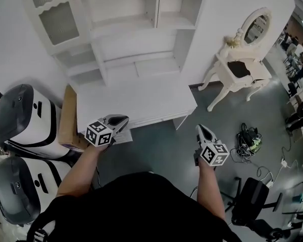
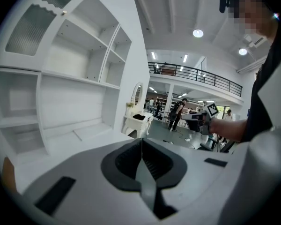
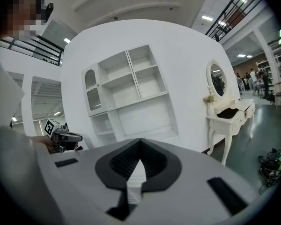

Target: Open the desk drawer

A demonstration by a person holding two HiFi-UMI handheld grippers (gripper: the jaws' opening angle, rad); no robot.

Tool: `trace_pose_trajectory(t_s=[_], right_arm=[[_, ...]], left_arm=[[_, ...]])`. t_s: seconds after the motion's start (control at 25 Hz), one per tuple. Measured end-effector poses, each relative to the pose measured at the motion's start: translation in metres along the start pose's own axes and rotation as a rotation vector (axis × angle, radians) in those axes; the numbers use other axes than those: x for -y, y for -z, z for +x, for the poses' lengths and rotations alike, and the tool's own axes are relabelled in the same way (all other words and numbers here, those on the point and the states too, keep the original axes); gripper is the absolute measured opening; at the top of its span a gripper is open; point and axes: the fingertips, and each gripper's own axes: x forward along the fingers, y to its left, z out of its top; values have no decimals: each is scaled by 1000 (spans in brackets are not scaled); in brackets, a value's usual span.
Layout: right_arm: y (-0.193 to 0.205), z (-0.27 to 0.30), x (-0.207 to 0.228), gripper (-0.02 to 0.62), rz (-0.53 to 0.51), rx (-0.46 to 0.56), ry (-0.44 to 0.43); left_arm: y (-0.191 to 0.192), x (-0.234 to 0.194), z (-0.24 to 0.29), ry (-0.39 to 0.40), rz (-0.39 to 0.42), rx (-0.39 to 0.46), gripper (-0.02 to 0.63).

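A white desk [image 1: 136,101] with a shelf hutch [image 1: 131,29] stands against the white wall. Its drawer front [image 1: 154,120] shows only as a thin strip under the desktop's near edge. My left gripper [image 1: 122,120] hovers at the desk's front left corner, jaws shut and empty. My right gripper [image 1: 201,129] hangs over the grey floor just right of the desk's front right corner, apart from it, jaws shut with nothing in them. In the left gripper view the shut left gripper [image 2: 141,143] points along the hutch shelves [image 2: 70,102]. The right gripper [image 3: 139,146] faces the hutch [image 3: 131,93].
A white vanity table with an oval mirror [image 1: 242,69] stands to the right. Two large white and black machines [image 1: 22,120] [image 1: 20,185] and a cardboard box [image 1: 68,120] stand left of the desk. Cables [image 1: 250,137] and a black stand [image 1: 250,200] lie on the floor at right.
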Motion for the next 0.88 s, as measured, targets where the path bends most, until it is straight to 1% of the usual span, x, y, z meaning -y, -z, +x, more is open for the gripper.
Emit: trace_pose_trajectory(t_s=[0.16,0.32,0.44,0.68,0.88], right_arm=[[-1,8,12,2,-11,-3,-27],[-3,12,15,2,3,4,-41],[-4,11,17,2,-2,3,-43],[-9,8,18,2,-10,9,-32],[-17,4,20,2,-21,19,3]], left_arm=[[-1,-1,4,-33,-16,10,11],[3,2,7,-37,-11,-8,11],[-1,4,8,-36,-9,0,11],[-3,4,14,-12,1,6,11],[-10,-2,22,28,15,9,11]])
